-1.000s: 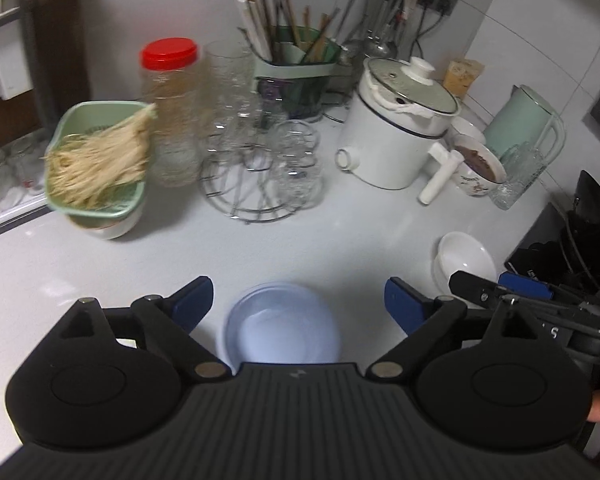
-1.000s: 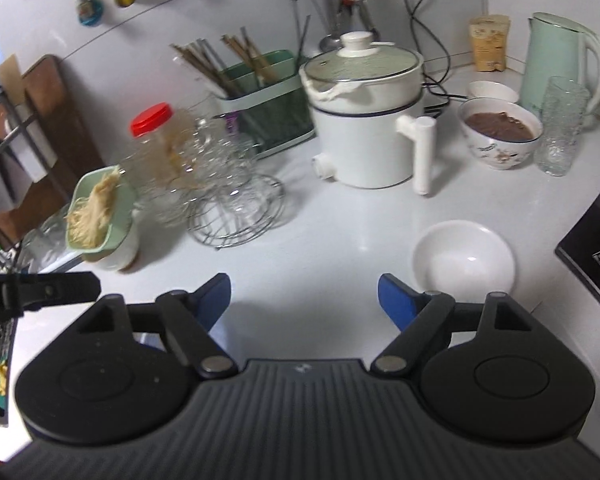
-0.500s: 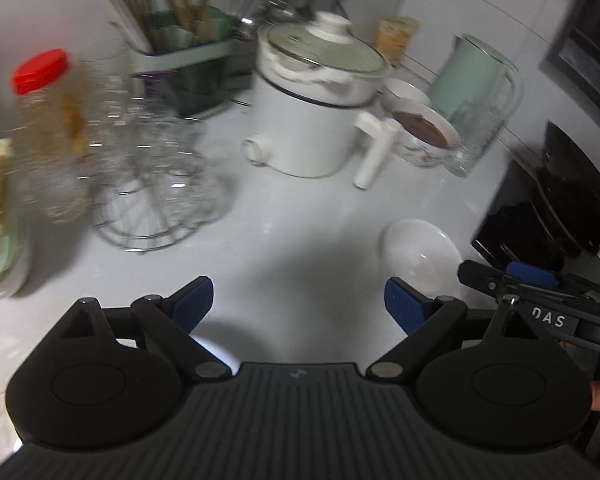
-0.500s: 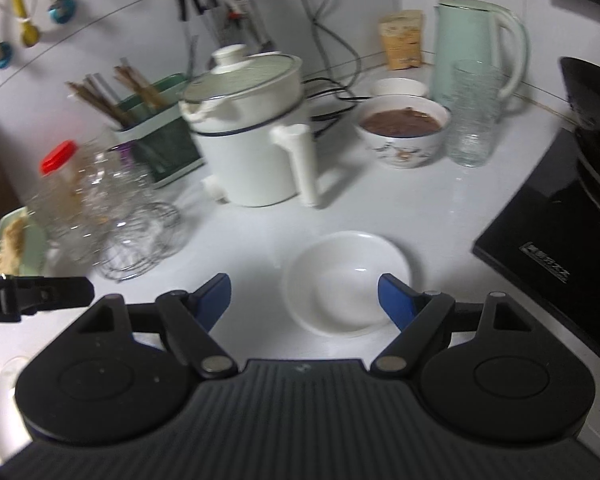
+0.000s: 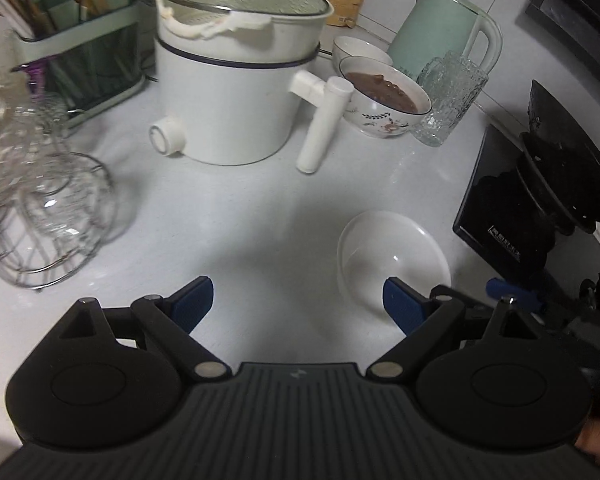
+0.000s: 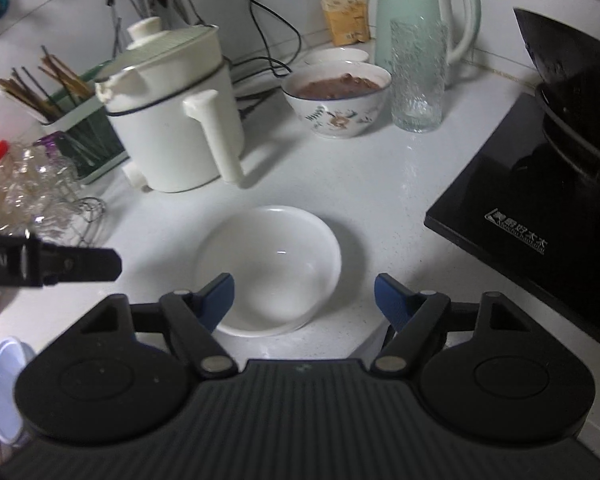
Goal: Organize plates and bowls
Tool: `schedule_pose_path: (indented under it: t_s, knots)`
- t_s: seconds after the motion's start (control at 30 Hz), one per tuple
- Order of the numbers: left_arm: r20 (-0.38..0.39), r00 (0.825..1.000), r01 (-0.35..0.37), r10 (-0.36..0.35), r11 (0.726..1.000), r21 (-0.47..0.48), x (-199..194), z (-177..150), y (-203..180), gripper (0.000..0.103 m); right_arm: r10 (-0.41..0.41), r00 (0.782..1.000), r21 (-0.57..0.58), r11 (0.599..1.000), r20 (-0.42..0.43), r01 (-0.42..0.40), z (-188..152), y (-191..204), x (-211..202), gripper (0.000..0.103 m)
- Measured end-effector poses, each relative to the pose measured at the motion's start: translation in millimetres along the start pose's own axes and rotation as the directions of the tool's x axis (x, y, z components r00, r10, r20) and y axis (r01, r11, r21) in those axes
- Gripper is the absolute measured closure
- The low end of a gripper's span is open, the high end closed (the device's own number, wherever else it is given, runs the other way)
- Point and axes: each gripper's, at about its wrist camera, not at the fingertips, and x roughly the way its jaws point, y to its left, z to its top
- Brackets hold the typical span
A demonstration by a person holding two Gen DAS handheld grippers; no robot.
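Observation:
An empty white bowl (image 6: 269, 268) sits on the white counter near its front edge; it also shows in the left wrist view (image 5: 392, 258). My right gripper (image 6: 304, 300) is open, its blue fingertips either side of the bowl's near part, the left pad over the bowl's near rim. My left gripper (image 5: 298, 300) is open and empty over bare counter, its right fingertip beside the bowl. A pale blue plate (image 6: 4, 392) lies at the far left. A patterned bowl of brown food (image 6: 338, 98) and a small white bowl (image 6: 336, 56) stand at the back.
A white electric pot (image 6: 172, 120) with a long handle stands behind the bowl. A glass tumbler (image 6: 418, 76), a green kettle (image 6: 420, 12), a chopstick holder (image 6: 80, 136), glasses on a wire rack (image 5: 40, 208) and a black cooktop with a wok (image 6: 548, 184) surround the spot.
Both grippers have swung to the right, away from the blue plate and noodle basket. The right gripper has closed in on the white bowl, which now lies between its open fingers.

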Motion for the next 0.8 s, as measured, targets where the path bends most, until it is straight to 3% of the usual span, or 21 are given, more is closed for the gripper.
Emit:
schedule_pose_path:
  t_s: [0.2, 0.37, 0.47, 0.8]
  knots:
    - [0.014, 0.998, 0.054, -0.054, 0.998, 0.034, 25.5, 9.5, -7.8, 0.012, 0.0, 1.0, 0.054, 0.999, -0.003, 0.0, 1.3, -7.9, 16.7, 0.029]
    - [0.001, 0.998, 0.059, -0.059, 0.995, 0.079, 46.9, 13.4, -14.9, 0.017, 0.006, 1.0, 0.091, 0.996, -0.029, -0.004, 2.7, -13.1, 30.6, 0.044]
    - [-0.023, 0.997, 0.069, -0.068, 0.995, 0.066, 59.9, 16.8, -14.0, 0.026, 0.009, 0.999, 0.112, 0.994, -0.041, -0.005, 3.3, -15.4, 36.3, 0.053]
    - [-0.065, 0.995, 0.076, -0.075, 0.997, 0.019, 82.0, 22.2, -13.2, 0.064, 0.026, 0.996, 0.148, 0.989, -0.088, -0.012, -1.0, -21.3, 46.4, 0.072]
